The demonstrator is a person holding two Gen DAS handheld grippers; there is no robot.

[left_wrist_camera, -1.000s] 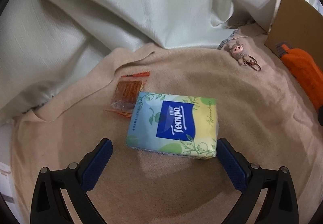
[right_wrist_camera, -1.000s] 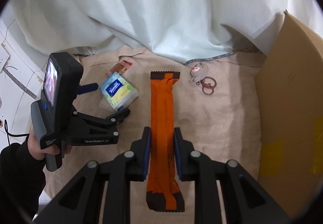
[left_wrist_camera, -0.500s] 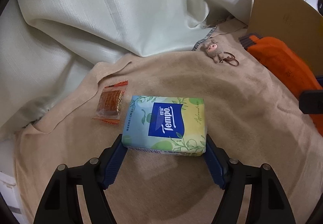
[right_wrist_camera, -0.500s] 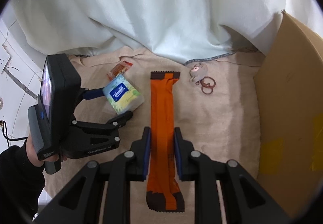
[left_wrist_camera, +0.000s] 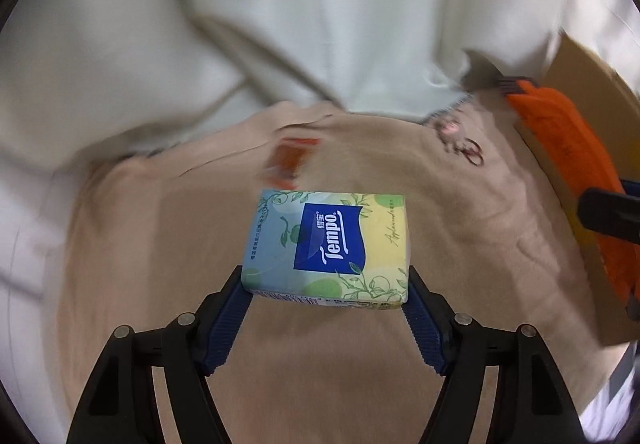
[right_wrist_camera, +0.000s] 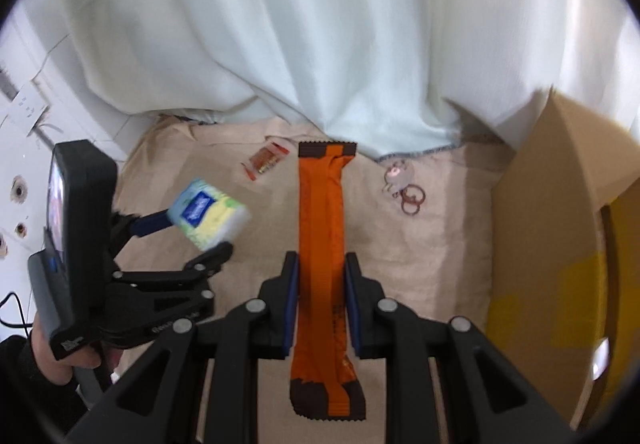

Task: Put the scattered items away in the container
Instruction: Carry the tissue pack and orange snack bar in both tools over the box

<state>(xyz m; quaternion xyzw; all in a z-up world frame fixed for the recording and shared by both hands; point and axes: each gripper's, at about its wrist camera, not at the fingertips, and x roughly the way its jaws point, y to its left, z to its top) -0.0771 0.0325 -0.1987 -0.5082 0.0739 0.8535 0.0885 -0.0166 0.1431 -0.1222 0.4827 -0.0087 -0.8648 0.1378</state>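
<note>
Blue-padded left gripper (left_wrist_camera: 326, 304) now clamps the tissue pack (left_wrist_camera: 328, 248), lifted off the blanket (left_wrist_camera: 500, 244); right gripper (right_wrist_camera: 320, 284) grips the orange wrapper (right_wrist_camera: 322, 228); both ready for boxing

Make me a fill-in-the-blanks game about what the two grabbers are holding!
1. The left gripper is shut on a pack of ____.
2. The right gripper grips a long snack wrapper coloured ____.
3. The keychain lies on the beige ____.

Missing words: tissues; orange; blanket
</note>
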